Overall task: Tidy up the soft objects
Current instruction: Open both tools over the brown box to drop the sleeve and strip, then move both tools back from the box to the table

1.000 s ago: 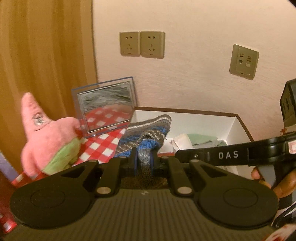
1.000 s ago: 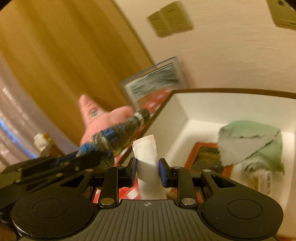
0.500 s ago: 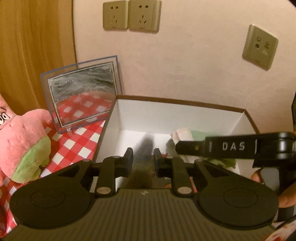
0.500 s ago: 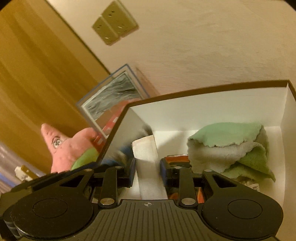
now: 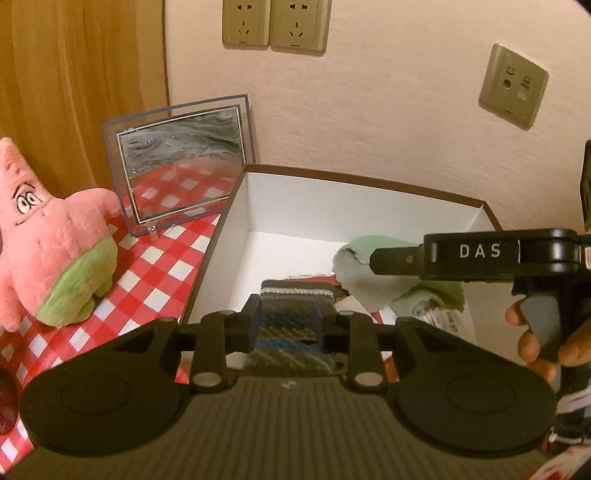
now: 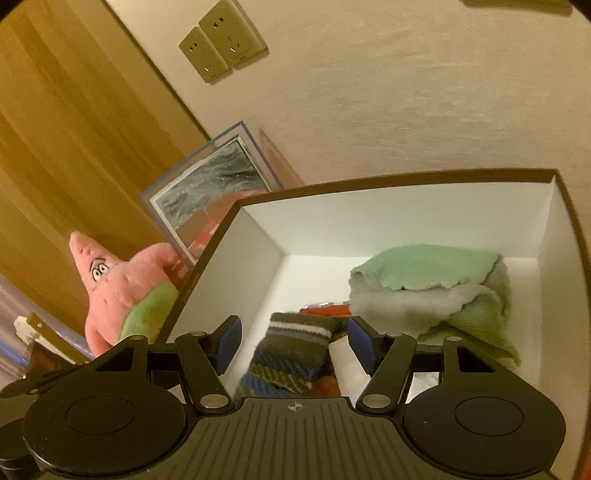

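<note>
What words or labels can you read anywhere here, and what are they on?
"DAS": white letters on the black arm of the right gripper.
White tag on the folded cloths: print too small to read.
Wall sockets: markings too small to read.

Striped sock (image 6: 291, 354) — near end hidden (behind claw body); plush (image 5: 55, 251) cut off at left.

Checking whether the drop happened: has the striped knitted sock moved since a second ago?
Yes. The striped knitted sock went from above the near rim of the white box down onto its floor, beside the green cloths.
</note>
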Demonstrator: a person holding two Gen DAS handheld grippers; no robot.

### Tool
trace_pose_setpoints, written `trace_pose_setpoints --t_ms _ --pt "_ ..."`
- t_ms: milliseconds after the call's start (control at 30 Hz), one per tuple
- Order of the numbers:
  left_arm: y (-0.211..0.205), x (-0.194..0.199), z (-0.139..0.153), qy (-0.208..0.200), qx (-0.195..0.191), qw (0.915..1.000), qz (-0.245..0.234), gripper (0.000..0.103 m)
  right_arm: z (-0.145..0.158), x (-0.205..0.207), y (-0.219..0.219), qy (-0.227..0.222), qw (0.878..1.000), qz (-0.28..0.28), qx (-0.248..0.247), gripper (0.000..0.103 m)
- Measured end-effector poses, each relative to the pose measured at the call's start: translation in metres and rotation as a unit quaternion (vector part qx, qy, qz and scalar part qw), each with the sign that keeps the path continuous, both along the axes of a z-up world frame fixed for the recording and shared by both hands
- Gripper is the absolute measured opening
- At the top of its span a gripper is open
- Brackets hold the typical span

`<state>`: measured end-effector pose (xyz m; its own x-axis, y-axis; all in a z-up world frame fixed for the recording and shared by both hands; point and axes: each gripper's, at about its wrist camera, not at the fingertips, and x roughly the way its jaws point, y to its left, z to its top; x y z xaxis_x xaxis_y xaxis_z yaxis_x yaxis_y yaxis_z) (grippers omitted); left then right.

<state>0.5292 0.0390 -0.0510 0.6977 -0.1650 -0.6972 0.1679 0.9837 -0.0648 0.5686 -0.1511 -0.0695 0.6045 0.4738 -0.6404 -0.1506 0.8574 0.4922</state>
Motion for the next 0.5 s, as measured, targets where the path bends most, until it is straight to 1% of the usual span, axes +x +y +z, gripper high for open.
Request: trace_pose_setpoints --t_ms 233,500 --pt "-0.003 -0.032 0.018 -0.014 -0.009 0.9998 0.01 0.027 0.016 -0.023 -0.01 -0.015 1.0 0.009 -0.006 0.065" --pt "-0.009 -0.082 0.041 -0.035 -0.012 0.9992 0.016 0.032 0.037 -0.07 -0.022 -0.026 0.998 0.045 -0.022 0.065"
